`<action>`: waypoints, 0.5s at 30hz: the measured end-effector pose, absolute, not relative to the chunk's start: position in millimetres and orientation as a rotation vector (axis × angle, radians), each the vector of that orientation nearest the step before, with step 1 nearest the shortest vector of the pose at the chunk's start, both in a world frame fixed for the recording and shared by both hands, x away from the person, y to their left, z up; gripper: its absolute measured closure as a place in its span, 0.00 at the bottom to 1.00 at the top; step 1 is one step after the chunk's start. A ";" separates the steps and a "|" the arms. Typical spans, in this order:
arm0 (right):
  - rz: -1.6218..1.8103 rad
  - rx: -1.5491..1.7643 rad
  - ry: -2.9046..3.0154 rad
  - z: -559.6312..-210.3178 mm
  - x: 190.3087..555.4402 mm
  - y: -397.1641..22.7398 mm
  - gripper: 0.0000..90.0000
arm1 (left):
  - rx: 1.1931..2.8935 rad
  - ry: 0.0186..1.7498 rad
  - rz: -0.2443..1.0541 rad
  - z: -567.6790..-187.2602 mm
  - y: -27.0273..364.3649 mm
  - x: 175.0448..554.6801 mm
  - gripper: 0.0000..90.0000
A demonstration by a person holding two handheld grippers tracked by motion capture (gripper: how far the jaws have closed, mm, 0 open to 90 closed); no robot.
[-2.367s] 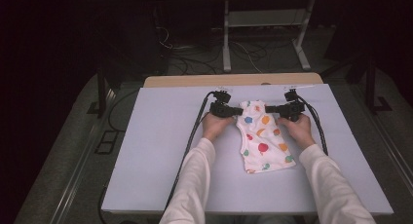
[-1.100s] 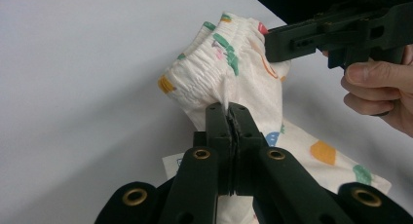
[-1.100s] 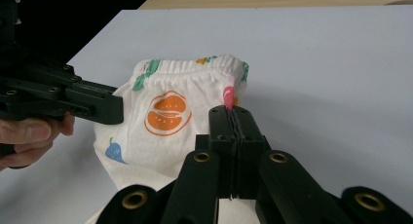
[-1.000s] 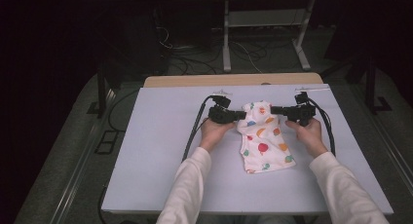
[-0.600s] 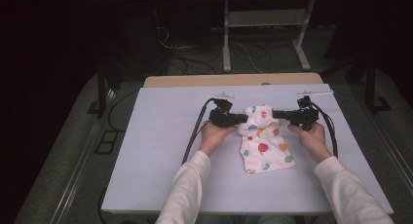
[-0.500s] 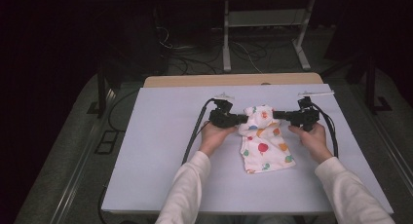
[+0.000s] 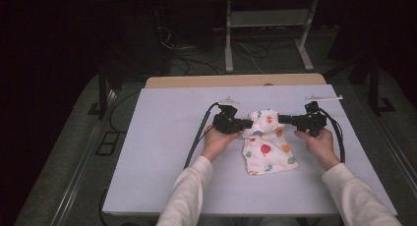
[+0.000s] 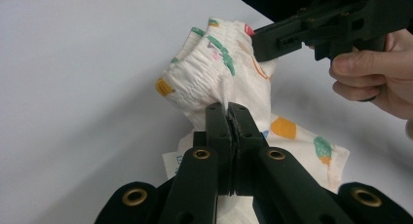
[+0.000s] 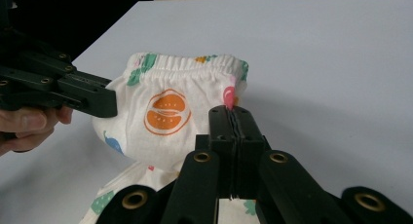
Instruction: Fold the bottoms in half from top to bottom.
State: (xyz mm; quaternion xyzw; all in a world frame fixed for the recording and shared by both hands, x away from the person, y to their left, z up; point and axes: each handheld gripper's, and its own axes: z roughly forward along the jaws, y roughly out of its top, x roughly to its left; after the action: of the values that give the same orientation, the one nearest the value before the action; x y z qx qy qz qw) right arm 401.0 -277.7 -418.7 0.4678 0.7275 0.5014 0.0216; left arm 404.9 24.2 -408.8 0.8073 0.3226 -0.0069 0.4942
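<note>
A small white garment [image 7: 267, 142] printed with coloured shapes lies near the middle of the white table [image 7: 147, 152], its elastic waistband end lifted off the surface while the rest trails flat toward the person. The waistband is pinched at its left edge by the left gripper [image 8: 228, 112], whose jaws are closed on the cloth, and at its right edge by the right gripper [image 9: 229, 114], likewise clamped shut on the fabric. The step in hand is judged to be a fold or a lift by the waistband. For the next move, both grips must be kept firm and the two hands moved together, so that the band is carried evenly and no corner slips out.
</note>
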 end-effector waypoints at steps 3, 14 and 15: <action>1.552 1.448 2.255 -417.2 398.3 -278.2 0.97 | 1.963 0.778 -0.018 -410.1 24.4 402.4 0.98; 1.551 1.445 2.270 -420.0 385.9 -280.5 0.97 | 1.967 0.767 -0.030 -416.8 23.4 392.4 0.98; 1.550 1.449 2.273 -420.5 384.9 -280.6 0.97 | 1.968 0.766 -0.032 -417.3 23.0 391.9 0.98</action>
State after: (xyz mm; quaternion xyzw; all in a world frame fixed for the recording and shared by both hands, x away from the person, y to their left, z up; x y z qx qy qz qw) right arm 384.9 -280.6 -420.5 0.4661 0.7308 0.4984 0.0160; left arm 391.9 23.0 -417.3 0.8111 0.3155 -0.0132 0.4923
